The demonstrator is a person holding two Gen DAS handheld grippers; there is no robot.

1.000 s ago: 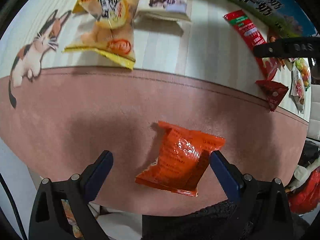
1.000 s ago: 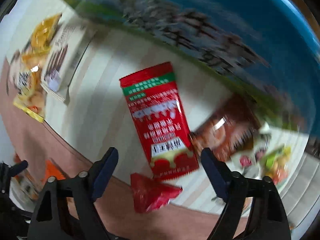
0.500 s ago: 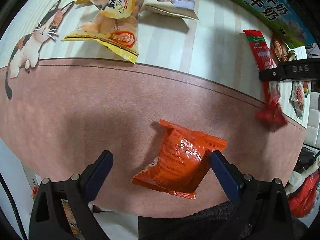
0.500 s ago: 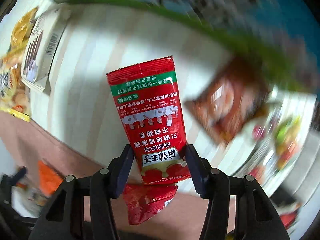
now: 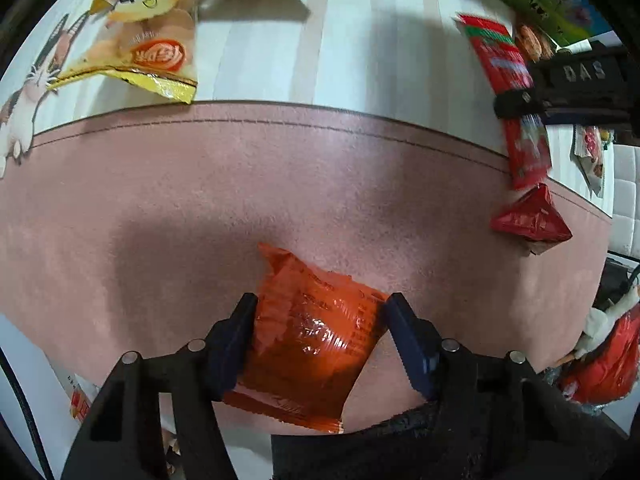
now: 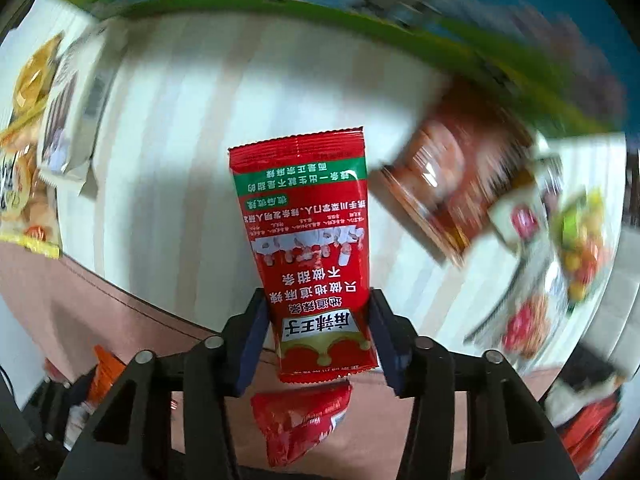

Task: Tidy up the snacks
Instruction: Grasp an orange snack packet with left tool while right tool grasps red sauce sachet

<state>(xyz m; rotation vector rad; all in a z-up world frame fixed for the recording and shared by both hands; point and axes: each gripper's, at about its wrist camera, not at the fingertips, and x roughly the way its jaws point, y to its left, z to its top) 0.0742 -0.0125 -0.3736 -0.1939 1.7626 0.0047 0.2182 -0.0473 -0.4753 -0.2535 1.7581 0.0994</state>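
The left claw point(image 5: 320, 320) was closing on the orange pack point(image 5: 308, 336) lying near on the worktop point(image 5: 180, 184), while the right claw point(image 6: 316, 332) was closing on the red pack point(image 6: 308, 240), its long side pointing far.

We record two fisheye views, each looking steeply down along its own gripper's fingers, close above the pink felt mat point(image 5: 168, 216) and the white striped tablecloth point(image 6: 192, 168). Both views share the long red foil sachet point(image 6: 310, 248) point(image 5: 506, 80), the crumpled orange foil packet point(image 5: 316, 340) point(image 6: 105, 374) and the small red crinkled pouch point(image 5: 532, 218) point(image 6: 298, 420) (the right view is blurred at its edges).
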